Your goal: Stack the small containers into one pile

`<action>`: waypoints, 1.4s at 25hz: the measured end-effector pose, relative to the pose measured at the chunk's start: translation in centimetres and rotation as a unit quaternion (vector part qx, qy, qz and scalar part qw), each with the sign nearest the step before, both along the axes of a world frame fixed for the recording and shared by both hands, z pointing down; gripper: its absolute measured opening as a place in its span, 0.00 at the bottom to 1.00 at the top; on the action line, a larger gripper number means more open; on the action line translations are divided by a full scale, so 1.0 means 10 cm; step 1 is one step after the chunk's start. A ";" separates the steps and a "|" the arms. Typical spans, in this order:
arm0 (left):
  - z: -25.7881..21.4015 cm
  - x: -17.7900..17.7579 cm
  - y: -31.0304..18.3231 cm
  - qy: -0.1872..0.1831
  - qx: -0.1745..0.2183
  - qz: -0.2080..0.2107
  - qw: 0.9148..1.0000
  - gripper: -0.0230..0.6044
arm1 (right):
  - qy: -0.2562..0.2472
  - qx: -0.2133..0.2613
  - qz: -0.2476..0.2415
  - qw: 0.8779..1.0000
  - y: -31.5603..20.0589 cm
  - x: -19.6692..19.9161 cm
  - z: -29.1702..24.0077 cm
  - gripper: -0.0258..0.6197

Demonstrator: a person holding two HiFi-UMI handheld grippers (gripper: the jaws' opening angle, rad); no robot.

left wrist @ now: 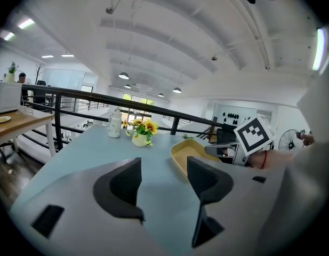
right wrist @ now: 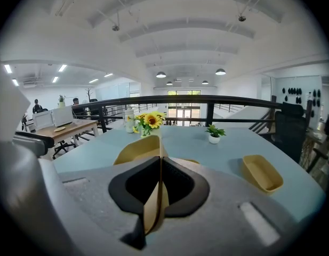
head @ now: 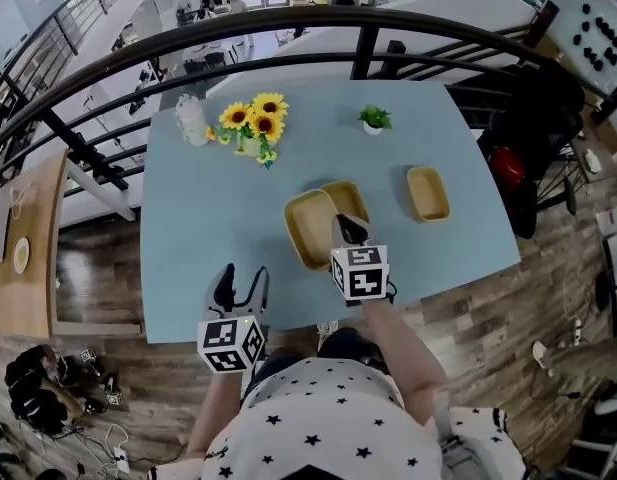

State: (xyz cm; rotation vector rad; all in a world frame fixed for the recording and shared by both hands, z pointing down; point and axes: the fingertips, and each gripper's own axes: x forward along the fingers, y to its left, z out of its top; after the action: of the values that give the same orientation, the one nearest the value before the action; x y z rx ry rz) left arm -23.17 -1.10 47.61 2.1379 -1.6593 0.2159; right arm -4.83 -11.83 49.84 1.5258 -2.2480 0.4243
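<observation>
Right tongs (right wrist: 160, 196) clamped on the rim wall of a pale-yellow shallow rectangular plastic tray (head: 308, 230), frame centre, over the blue table (head: 218, 238). It overlaps the second tray (head: 346, 198) just behind. The third tray (head: 428, 193) sits apart, right of centre. Left tongs (left wrist: 163, 183) agape, empty, lower left. Judged: light, thin-walled, slightly flexible, smooth. Pinch the rim mid-side, or it may twist or slip.
</observation>
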 end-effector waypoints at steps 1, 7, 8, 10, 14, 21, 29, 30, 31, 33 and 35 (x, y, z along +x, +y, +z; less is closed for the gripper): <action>0.01 0.03 -0.04 0.000 -0.001 0.000 1.000 0.46 | 0.000 -0.001 0.001 1.000 -0.05 0.04 0.01 0.08; 0.03 0.23 -0.23 0.001 -0.006 -0.001 1.000 0.46 | 0.000 -0.006 0.008 1.000 -0.27 0.29 0.04 0.08; 0.04 0.26 -0.26 0.002 -0.006 -0.001 1.000 0.46 | -0.001 -0.007 0.009 1.000 -0.30 0.32 0.04 0.08; 0.05 0.31 -0.32 0.002 -0.008 -0.003 1.000 0.46 | -0.002 -0.008 0.011 1.000 -0.37 0.38 0.06 0.08; 0.08 0.41 -0.42 0.002 -0.012 -0.005 1.000 0.46 | -0.003 -0.012 0.015 1.000 -0.47 0.51 0.09 0.08; 0.13 0.54 -0.54 0.002 -0.019 -0.009 1.000 0.46 | -0.010 -0.020 0.021 1.000 -0.62 0.67 0.14 0.08; 0.17 0.68 -0.62 0.002 -0.022 -0.015 1.000 0.46 | -0.010 -0.028 0.020 0.999 -0.69 0.80 0.23 0.08; 0.17 0.69 -0.62 0.001 -0.023 -0.016 1.000 0.46 | -0.010 -0.030 0.020 0.999 -0.70 0.81 0.25 0.08; 0.18 0.69 -0.63 0.001 -0.023 -0.017 1.000 0.46 | -0.011 -0.032 0.020 0.999 -0.71 0.82 0.28 0.08; 0.20 0.70 -0.64 0.000 -0.026 -0.020 0.999 0.46 | -0.011 -0.036 0.019 0.999 -0.73 0.84 0.32 0.08; 0.23 0.71 -0.66 -0.001 -0.029 -0.022 0.999 0.46 | -0.011 -0.039 0.018 0.999 -0.74 0.84 0.36 0.08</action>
State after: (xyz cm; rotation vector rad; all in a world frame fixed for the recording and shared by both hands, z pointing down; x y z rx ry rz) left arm -16.04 -7.65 49.87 2.0569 -1.6790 0.2492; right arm 3.62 -19.28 53.44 1.5310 -2.1955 0.5363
